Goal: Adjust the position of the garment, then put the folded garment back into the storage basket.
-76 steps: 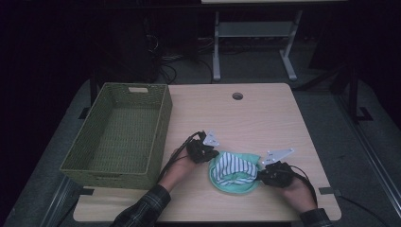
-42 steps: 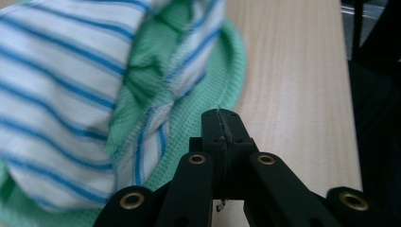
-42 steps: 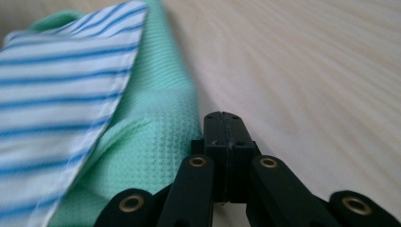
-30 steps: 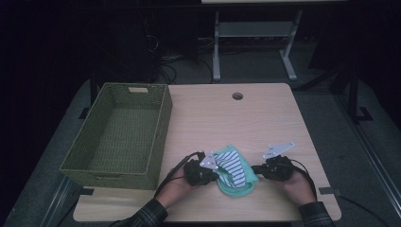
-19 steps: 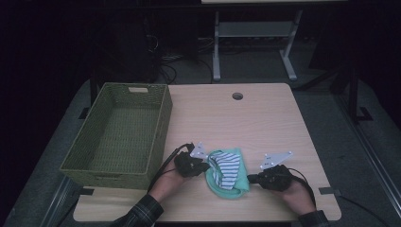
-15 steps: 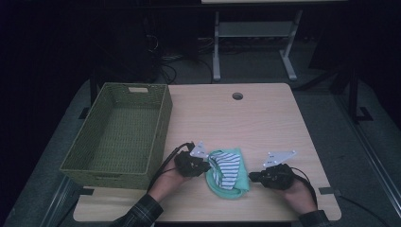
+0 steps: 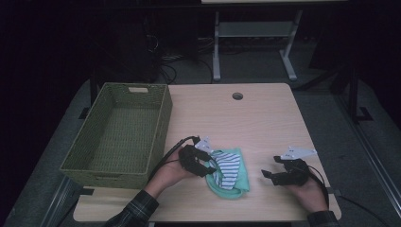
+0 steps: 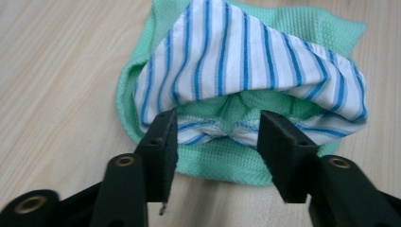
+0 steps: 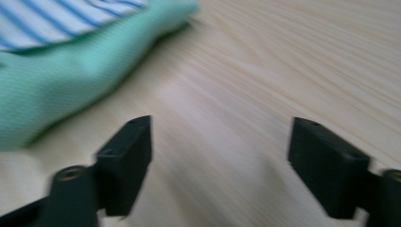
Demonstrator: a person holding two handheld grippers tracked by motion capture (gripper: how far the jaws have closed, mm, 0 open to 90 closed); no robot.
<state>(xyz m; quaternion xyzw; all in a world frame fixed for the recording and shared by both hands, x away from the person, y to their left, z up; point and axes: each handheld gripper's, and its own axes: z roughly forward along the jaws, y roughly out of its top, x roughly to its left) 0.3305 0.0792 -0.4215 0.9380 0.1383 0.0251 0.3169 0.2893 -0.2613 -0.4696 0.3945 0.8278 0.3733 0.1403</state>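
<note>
High view: folded green and striped cloth (image 7: pixel 229 173) lies near the table's (image 7: pixel 265 118) near edge, right of the wicker basket (image 7: pixel 118 135). Left gripper (image 7: pixel 206 169) touches its left edge; right gripper (image 7: pixel 267 174) sits well apart, to the right.

Left gripper view: jaws just opened, moderately apart, cloth (image 8: pixel 246 80) just beyond, unpinched.

Right gripper view: jaws just opened wide over bare wood; cloth (image 9: pixel 71 71) far left.

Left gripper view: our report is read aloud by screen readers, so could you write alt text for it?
A folded green waffle-knit cloth with a blue-and-white striped lining lies on a pale wooden table. The left gripper, its two black jaws open and just widened, reaches the cloth's near edge without pinching it.
</note>
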